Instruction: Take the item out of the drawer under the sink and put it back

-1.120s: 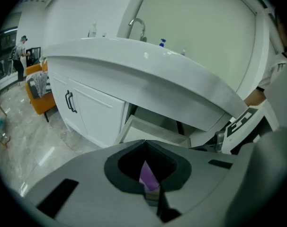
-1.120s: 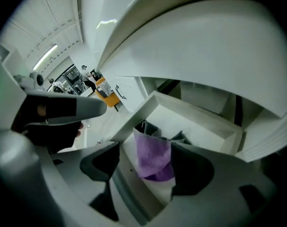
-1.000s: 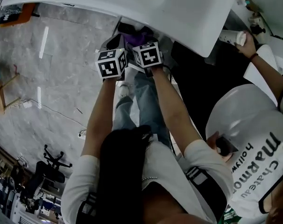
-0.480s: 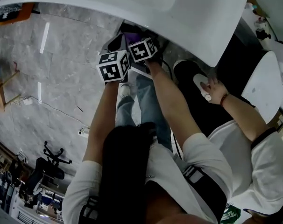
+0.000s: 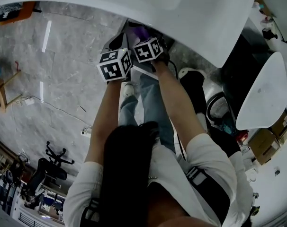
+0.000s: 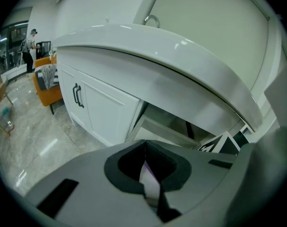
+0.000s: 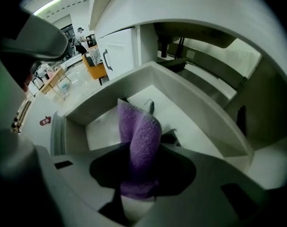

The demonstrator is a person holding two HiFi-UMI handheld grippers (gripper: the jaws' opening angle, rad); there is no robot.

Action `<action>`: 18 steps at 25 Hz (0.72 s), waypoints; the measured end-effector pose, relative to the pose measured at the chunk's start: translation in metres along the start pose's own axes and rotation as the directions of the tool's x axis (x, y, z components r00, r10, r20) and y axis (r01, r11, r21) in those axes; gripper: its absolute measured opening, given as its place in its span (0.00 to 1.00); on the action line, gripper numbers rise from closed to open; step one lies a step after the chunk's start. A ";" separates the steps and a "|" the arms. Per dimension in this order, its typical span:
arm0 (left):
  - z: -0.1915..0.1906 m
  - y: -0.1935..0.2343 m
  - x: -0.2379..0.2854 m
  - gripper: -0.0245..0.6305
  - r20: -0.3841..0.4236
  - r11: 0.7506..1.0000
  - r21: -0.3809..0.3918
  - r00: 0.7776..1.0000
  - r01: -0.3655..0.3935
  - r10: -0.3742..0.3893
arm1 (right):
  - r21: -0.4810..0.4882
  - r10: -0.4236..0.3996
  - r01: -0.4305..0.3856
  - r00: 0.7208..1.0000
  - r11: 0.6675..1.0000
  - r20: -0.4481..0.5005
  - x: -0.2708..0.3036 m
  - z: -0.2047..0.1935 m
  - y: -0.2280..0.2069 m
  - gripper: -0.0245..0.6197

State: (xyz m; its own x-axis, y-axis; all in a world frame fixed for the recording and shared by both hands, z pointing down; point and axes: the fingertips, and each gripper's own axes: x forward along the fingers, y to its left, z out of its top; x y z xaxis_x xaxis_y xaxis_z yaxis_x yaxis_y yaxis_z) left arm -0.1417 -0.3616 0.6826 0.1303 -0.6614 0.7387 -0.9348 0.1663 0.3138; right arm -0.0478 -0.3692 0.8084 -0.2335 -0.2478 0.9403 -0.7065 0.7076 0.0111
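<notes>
My right claw (image 7: 139,178), its jaws just closing, now pinches the purple cloth (image 7: 139,131) standing between them, the open drawer (image 7: 110,93) beneath. The grip looks made, so lifting the cloth out should come next.

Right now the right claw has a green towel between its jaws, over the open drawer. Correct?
Not green. The towel between the right claw's jaws is purple, as the right gripper view shows. The rest holds: those jaws have just been closing with the towel between them, over the open drawer.
</notes>
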 end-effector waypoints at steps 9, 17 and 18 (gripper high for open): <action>0.001 0.005 -0.017 0.04 0.000 1.000 0.020 1.000 0.002 -0.002 | 0.109 0.017 -0.030 0.993 0.994 0.116 -0.032 0.012 0.002 0.22; 0.007 -0.007 -0.052 0.04 0.017 0.998 0.052 0.999 0.040 -0.041 | 0.178 0.020 -0.066 0.968 0.982 0.249 -0.104 0.030 0.011 0.22; 0.009 -0.010 -0.056 0.04 0.020 0.997 0.059 0.999 0.046 -0.047 | 0.188 0.023 -0.077 0.962 0.979 0.272 -0.115 0.033 0.013 0.22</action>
State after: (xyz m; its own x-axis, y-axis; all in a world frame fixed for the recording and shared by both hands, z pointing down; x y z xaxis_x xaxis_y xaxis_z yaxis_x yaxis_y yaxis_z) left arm -0.1429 -0.3322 0.6329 0.1673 -0.6831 0.7109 -0.9458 0.0925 0.3114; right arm -0.0518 -0.3537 0.6893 -0.4226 -0.4016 0.8125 -0.7993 0.5878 -0.1252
